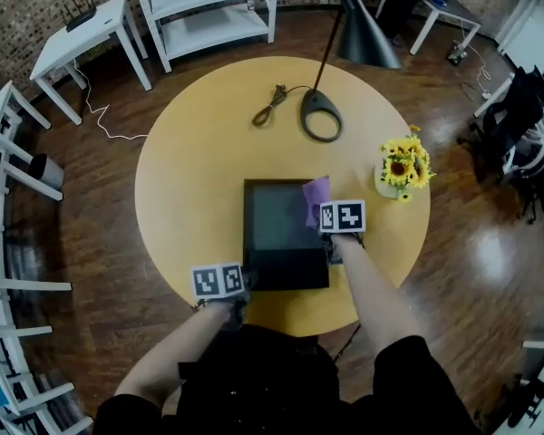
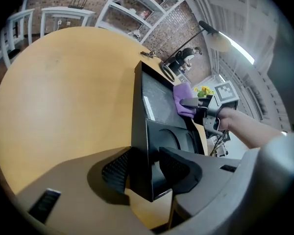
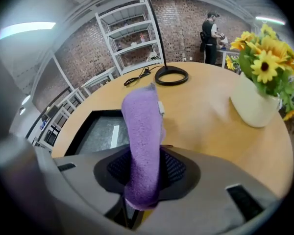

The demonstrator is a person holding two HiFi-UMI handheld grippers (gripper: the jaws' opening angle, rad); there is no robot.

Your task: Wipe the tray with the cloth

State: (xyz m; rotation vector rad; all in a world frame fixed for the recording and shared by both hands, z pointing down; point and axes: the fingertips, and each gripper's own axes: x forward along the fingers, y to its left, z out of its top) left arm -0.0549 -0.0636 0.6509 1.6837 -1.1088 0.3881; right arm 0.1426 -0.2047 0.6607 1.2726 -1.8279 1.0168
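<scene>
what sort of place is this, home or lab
Probably a lab or studio workspace, not a home: bare brick walls, white metal shelving and white work tables stand around the round table.

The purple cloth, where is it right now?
In the head view, the purple cloth is pinched in the jaws of the right gripper at the tray's far right corner, left of the sunflower vase.

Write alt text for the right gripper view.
The right gripper clamps a purple cloth that stands up between its jaws. Beyond it on a round yellow table lie a black tray at left, a lamp base farther back and a vase of sunflowers at right.
</scene>
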